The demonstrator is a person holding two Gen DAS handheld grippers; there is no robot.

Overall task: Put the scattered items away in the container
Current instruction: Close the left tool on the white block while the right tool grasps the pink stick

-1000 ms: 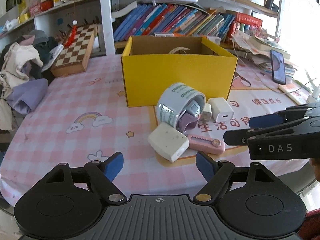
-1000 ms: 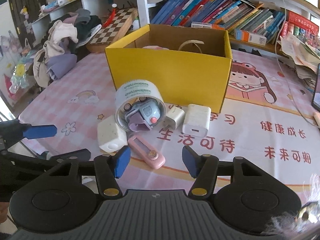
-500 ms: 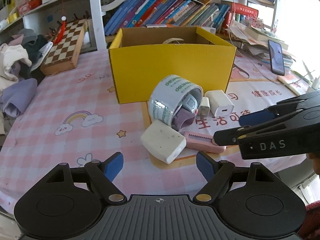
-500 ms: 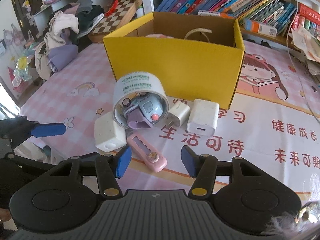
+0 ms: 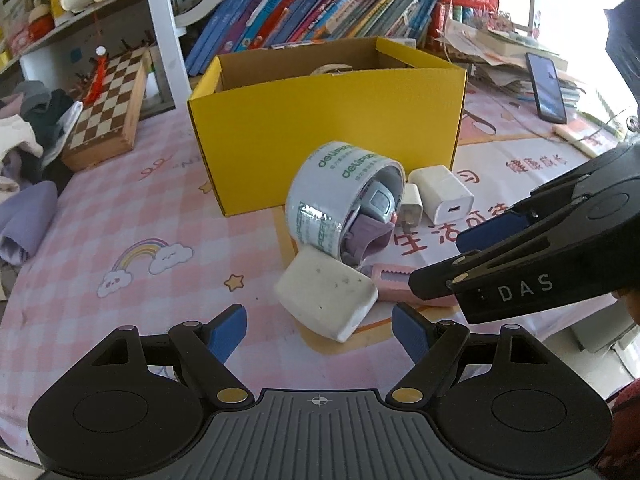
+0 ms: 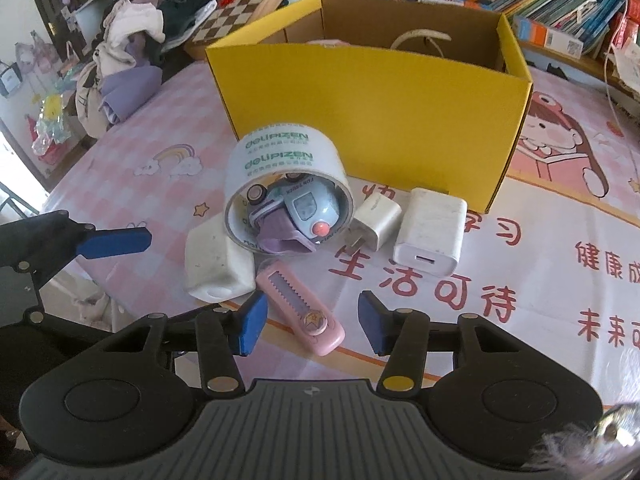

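Note:
An open yellow cardboard box (image 5: 328, 128) (image 6: 372, 92) stands on the pink tablecloth. In front of it a clear tape roll (image 5: 340, 196) (image 6: 280, 160) lies on its side with a blue toy car (image 5: 376, 204) (image 6: 296, 212) inside. Around it lie a white block (image 5: 328, 300) (image 6: 216, 264), a pink box cutter (image 5: 394, 280) (image 6: 300, 308), a small white charger (image 5: 412, 208) (image 6: 376, 220) and a larger one (image 5: 442, 196) (image 6: 430, 232). My left gripper (image 5: 320, 332) is open just short of the white block. My right gripper (image 6: 312, 320) (image 5: 436, 260) is open, with the cutter's near end between its fingers.
A chessboard (image 5: 108, 108) and a heap of clothes (image 6: 132, 52) sit at the left. Bookshelves (image 5: 320, 12) stand behind the box, and a phone (image 5: 548, 88) rests on stacked papers at the right. A beige ring (image 6: 420, 36) shows inside the box.
Both grippers have moved forward toward the pile of items, which now sits closer and larger in both views. Both stay open. No item has moved.

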